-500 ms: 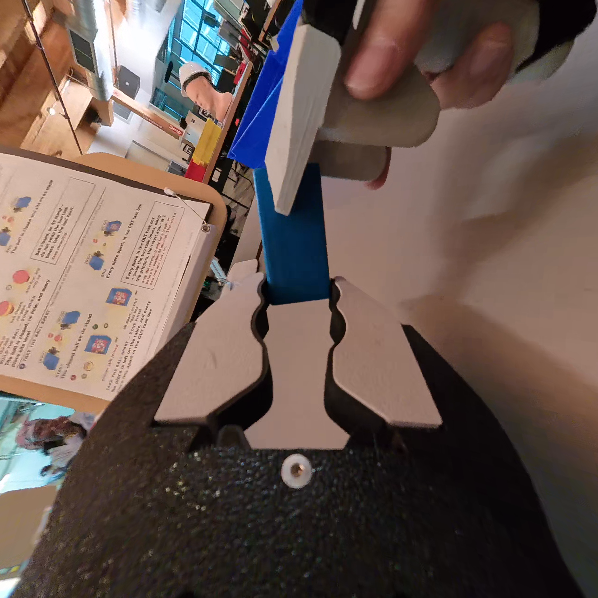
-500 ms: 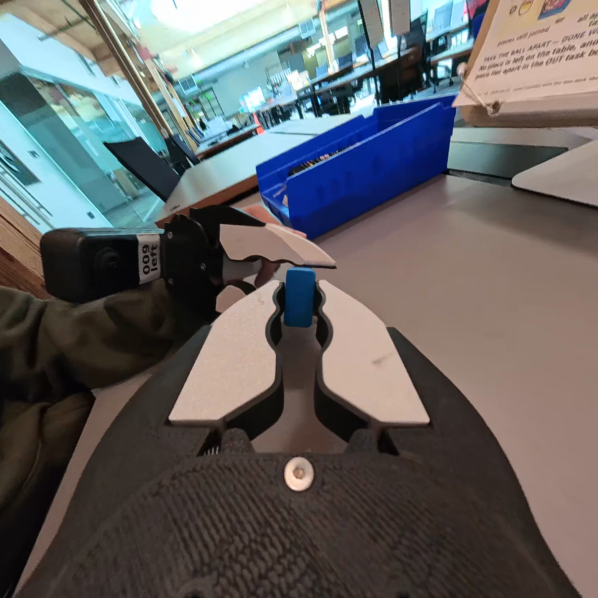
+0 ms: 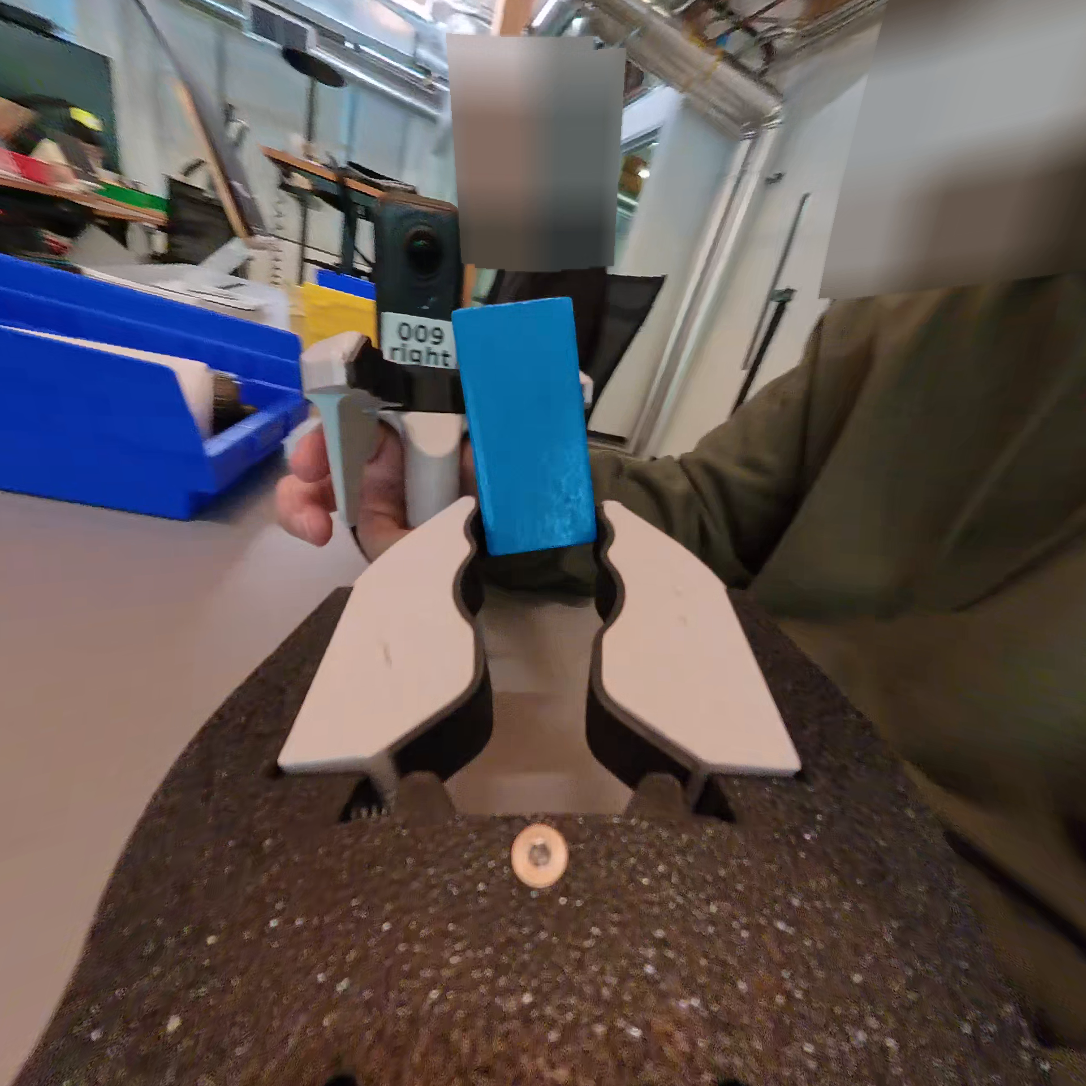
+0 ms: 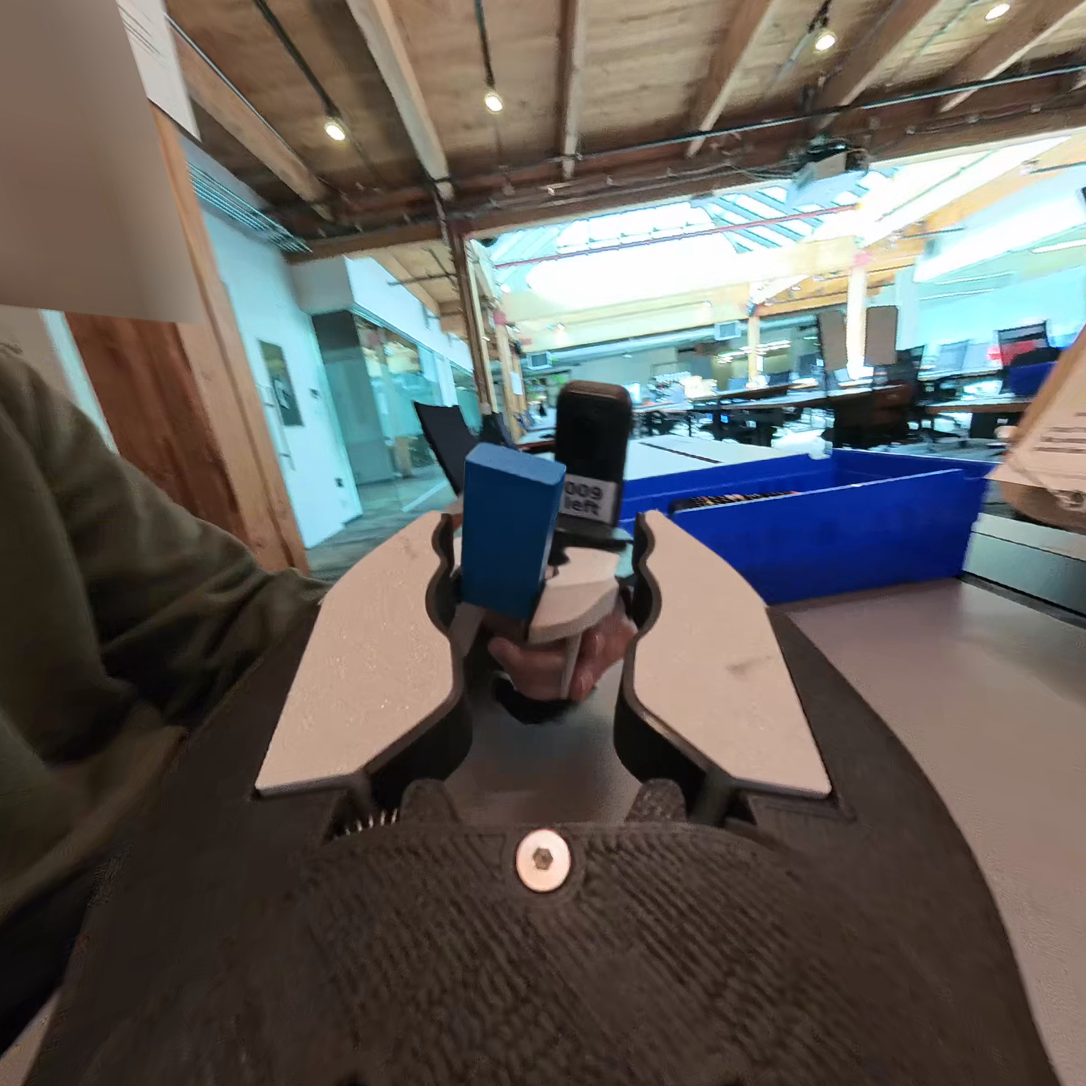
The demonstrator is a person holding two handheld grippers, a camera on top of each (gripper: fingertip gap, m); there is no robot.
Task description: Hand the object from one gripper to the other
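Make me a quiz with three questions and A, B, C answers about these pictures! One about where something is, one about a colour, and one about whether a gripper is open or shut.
1. Where does the blue bin stand?
A. On the floor
B. On a chair
C. On the grey table

2. What colour is the block?
A. Red
B. Blue
C. Yellow

3. How is the right gripper?
A. Open
B. Shut on the block
C. Shut on nothing

Answers:
1 C: the bin's base rests on the tabletop.
2 B: every side of the block that shows is blue.
3 A: its jaws stand wide apart in the right wrist view, and only the left gripper clamps the block.
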